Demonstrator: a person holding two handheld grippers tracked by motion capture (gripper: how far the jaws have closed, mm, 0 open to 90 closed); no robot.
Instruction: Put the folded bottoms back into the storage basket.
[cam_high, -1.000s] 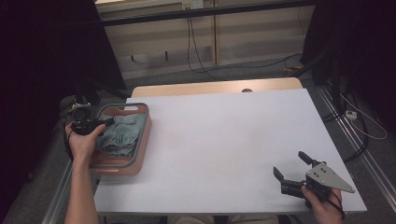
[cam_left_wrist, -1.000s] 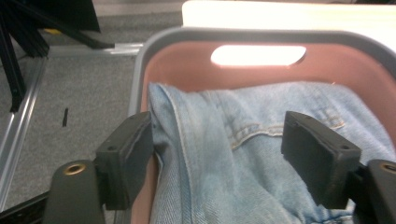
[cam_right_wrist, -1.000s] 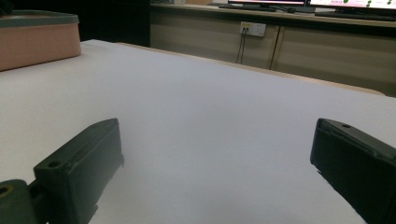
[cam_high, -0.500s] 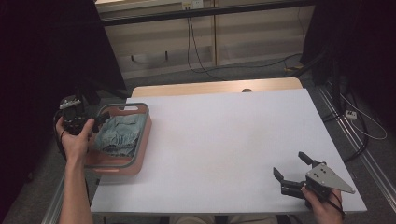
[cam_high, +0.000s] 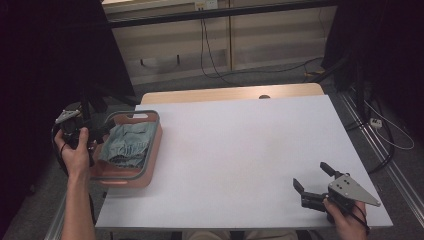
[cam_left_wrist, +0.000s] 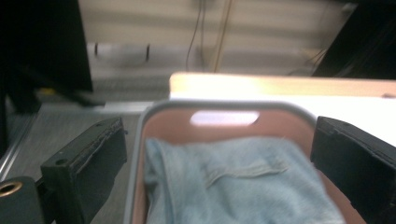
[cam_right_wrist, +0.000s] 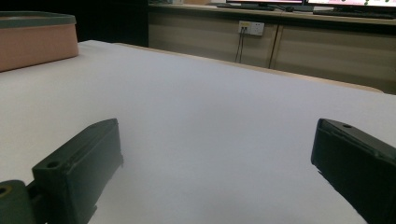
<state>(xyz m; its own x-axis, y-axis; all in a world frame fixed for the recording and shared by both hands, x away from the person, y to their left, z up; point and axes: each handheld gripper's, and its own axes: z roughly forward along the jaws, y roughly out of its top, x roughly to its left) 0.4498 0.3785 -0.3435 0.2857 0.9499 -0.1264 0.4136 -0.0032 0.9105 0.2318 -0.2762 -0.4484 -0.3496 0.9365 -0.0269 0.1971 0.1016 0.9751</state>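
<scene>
Folded cloth (cam_high: 126, 144) in basket (cam_high: 150, 165) at table's (cam_high: 240, 150) left edge, left tool (cam_high: 92, 131) beside it.

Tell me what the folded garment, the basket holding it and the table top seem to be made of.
Folded garment: pale blue denim by the look, matte, with a stitched flap or seam.
Basket: probably moulded plastic, smooth pink walls, grey rim, a cut-out handle slot.
Table top: a smooth white matte sheet, possibly laminate or paper; a wood-coloured strip shows at its far edge.
</scene>
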